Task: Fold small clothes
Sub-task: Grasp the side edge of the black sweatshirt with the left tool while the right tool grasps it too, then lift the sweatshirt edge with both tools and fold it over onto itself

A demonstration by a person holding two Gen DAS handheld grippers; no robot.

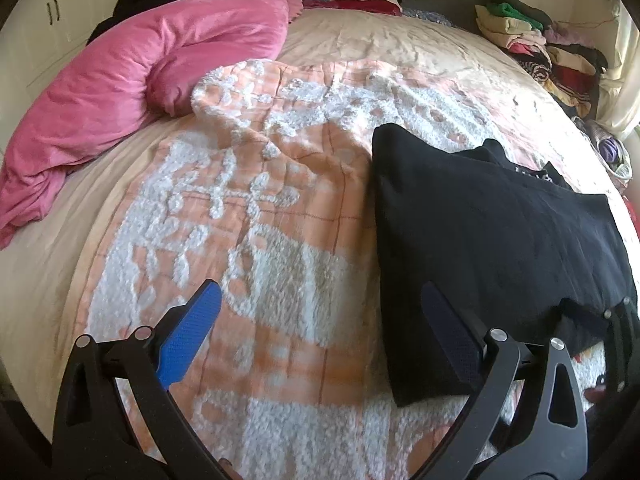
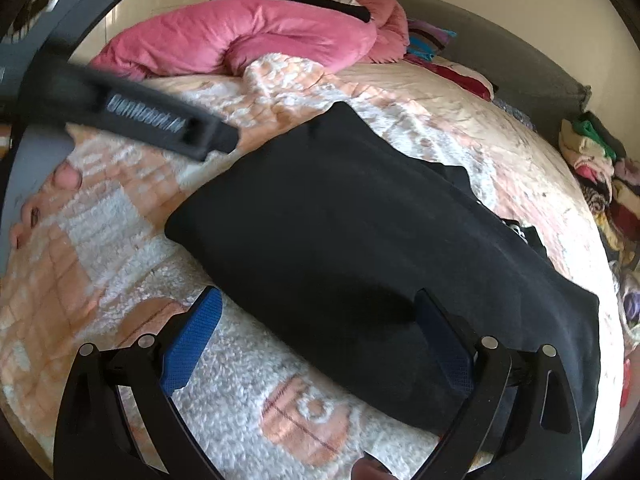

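A black garment (image 1: 480, 240) lies folded flat on the orange-and-white blanket (image 1: 248, 216); it also shows in the right wrist view (image 2: 360, 232). My left gripper (image 1: 320, 300) is open and empty, over the garment's near left edge, with its right pad above the cloth. My right gripper (image 2: 318, 304) is open and empty, low over the garment's near edge. The left gripper's body (image 2: 160, 120) shows blurred at the upper left of the right wrist view. The right gripper's side (image 1: 620, 328) shows at the right edge of the left wrist view.
A pink duvet (image 1: 140, 68) is bunched at the far left of the bed. A pile of mixed clothes (image 1: 536, 44) sits along the far right edge. White cupboards (image 1: 52, 16) stand behind the bed. A grey headboard (image 2: 500, 52) runs along the back.
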